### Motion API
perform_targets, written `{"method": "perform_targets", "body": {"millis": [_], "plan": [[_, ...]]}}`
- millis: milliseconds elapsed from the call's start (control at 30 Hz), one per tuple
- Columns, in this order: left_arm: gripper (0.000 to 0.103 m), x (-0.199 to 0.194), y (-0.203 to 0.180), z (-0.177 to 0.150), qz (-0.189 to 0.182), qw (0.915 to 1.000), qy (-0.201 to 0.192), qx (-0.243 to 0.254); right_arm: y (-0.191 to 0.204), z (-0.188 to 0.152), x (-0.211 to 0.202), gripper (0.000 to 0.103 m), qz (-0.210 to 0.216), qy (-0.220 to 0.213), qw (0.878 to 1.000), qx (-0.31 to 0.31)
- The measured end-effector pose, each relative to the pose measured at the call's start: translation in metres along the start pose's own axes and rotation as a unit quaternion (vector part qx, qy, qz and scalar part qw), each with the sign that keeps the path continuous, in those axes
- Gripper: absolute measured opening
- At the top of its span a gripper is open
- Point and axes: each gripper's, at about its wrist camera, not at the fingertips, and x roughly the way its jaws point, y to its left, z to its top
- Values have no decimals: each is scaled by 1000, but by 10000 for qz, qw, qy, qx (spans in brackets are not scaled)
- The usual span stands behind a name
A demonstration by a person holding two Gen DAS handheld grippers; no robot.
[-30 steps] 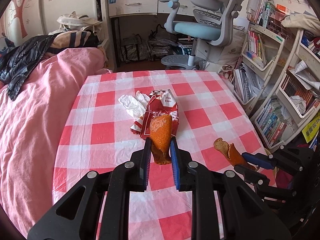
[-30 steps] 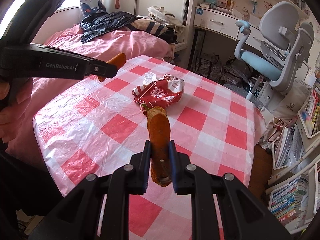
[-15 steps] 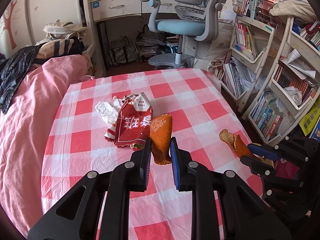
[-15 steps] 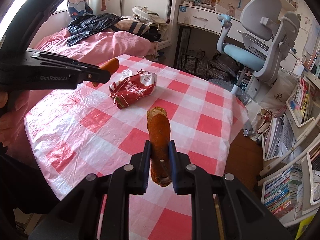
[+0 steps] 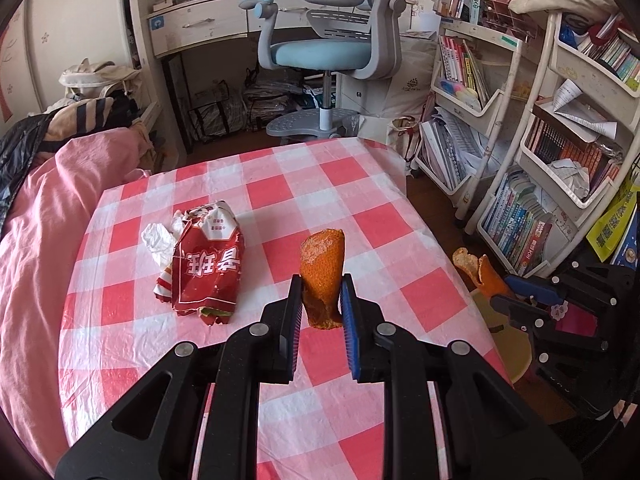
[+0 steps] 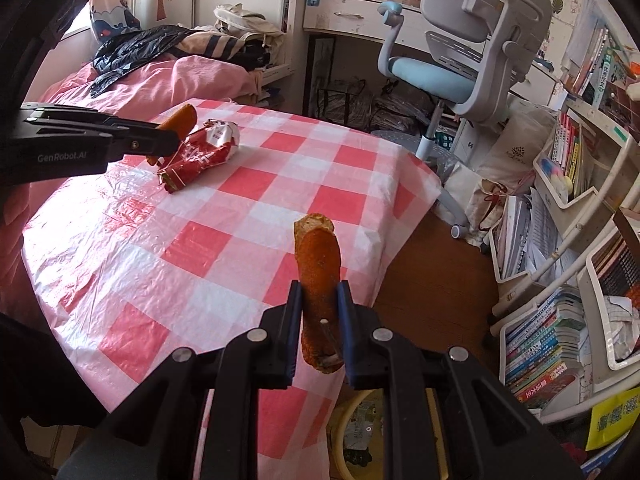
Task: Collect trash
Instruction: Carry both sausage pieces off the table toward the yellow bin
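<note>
Peel in each gripper, wrapper on the checked surface.
The left gripper has its fingers clamped on an orange peel above the surface; the right gripper pinches a second peel over the right edge. A red snack wrapper with white Chinese characters lies near the left edge beside crumpled tissue. The left gripper's side reads "GenRobot.AI".
</note>
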Motion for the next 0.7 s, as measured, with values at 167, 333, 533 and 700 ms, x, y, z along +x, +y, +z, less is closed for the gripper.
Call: {"method": "perform_targets", "body": {"millis": [167, 333, 533, 700], "plan": [[18, 5, -15, 1, 23, 9999, -17, 123, -12, -4, -4, 19, -77, -10, 9999, 79], [18, 9, -26, 4, -11, 9998, -31, 184, -20, -8, -4, 19, -125, 14, 9999, 98], [18, 13, -39, 8, -73, 9997, -51, 235, -30, -10, -4, 19, -179, 45, 9997, 160], [18, 21, -57, 13, -196, 9994, -43, 280, -37, -17, 0, 19, -287, 239, 9992, 144]]}}
